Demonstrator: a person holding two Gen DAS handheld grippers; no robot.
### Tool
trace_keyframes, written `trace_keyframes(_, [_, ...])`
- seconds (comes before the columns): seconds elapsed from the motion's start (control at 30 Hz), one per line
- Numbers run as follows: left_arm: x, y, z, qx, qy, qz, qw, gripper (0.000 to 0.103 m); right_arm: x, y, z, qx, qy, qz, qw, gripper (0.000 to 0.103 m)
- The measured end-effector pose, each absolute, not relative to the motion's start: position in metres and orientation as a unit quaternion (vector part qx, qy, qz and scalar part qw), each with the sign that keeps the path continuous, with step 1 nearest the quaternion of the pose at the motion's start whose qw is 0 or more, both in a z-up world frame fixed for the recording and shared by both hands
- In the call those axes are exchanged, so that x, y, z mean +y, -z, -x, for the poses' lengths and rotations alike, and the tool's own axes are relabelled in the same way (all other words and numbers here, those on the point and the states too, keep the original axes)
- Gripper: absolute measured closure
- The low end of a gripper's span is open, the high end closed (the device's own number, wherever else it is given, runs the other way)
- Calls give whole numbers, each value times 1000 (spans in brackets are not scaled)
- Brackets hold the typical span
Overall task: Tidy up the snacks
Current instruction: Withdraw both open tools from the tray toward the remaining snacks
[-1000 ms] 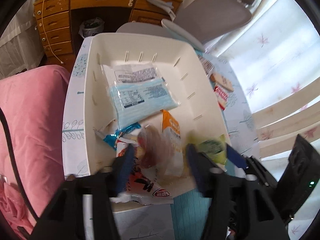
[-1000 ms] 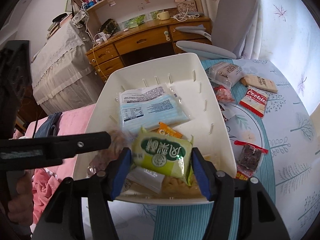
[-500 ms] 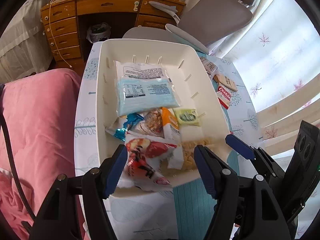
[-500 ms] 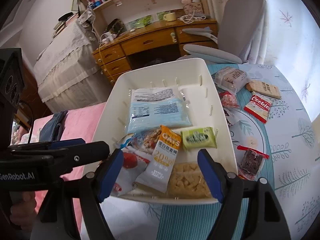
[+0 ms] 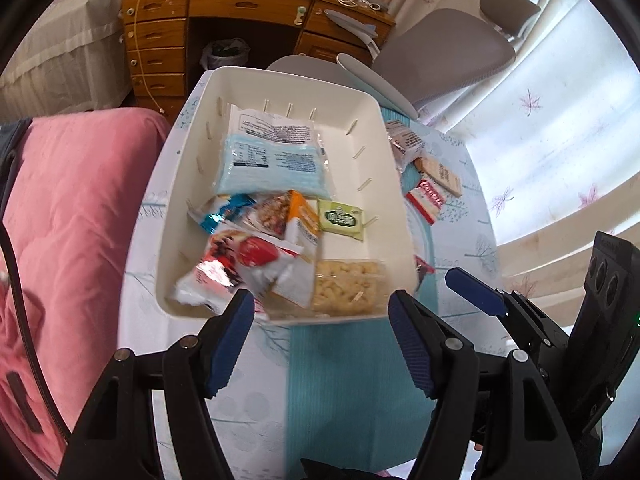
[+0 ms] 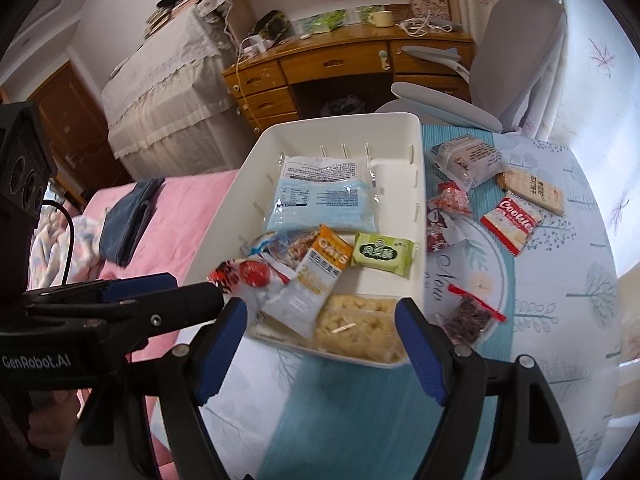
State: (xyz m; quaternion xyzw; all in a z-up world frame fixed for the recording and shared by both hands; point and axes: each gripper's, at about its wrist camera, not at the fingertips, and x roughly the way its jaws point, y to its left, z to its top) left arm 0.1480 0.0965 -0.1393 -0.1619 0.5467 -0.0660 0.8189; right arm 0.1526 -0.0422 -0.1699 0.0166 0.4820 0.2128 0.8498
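A white bin [image 6: 416, 184] on the table holds several snack packets. Among them are a big pale blue packet [image 6: 324, 200], a green packet [image 6: 382, 254], an orange oats packet [image 6: 320, 264], a red and white packet [image 6: 256, 276] and a clear pack of pale puffs [image 6: 356, 328]. My right gripper [image 6: 322, 316] hangs open above the bin's near rim with nothing between its fingers. My left gripper [image 5: 320, 320] is also open and empty, just short of the bin [image 5: 372, 148]. In the left wrist view the green packet [image 5: 341, 220] lies flat beside the puffs [image 5: 348, 288].
Loose snacks lie on the tablecloth right of the bin: a Cookie packet [image 6: 512, 222], a tan bar [image 6: 532, 190], a clear bag [image 6: 468, 160], a red wrapper [image 6: 448, 208] and a dark snack bag [image 6: 468, 316]. A pink bed [image 5: 72, 220] borders the table's left; a grey chair [image 5: 440, 48] stands behind.
My right gripper has let go of the green packet, which now lies in the bin. Both grippers have drawn back and up from the bin.
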Motion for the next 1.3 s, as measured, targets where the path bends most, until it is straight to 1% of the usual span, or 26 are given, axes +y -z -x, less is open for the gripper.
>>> trace_keyframes(0.37, [52, 139, -142, 530, 59, 166, 830, 35, -88, 168, -168, 473, -229, 20, 851, 26])
trace_keyframes(0.53, [33, 142, -138, 534, 30, 187, 824, 35, -107, 168, -178, 479, -241, 33, 844, 26])
trace_keyframes(0.9, [-12, 144, -116, 525, 0, 216, 823, 35, -147, 159, -176, 457, -273, 73, 844, 26])
trace_keyframes(1.3, [-47, 177, -91, 497, -21, 248, 831, 35, -171, 171, -167, 404, -298, 132, 855, 26])
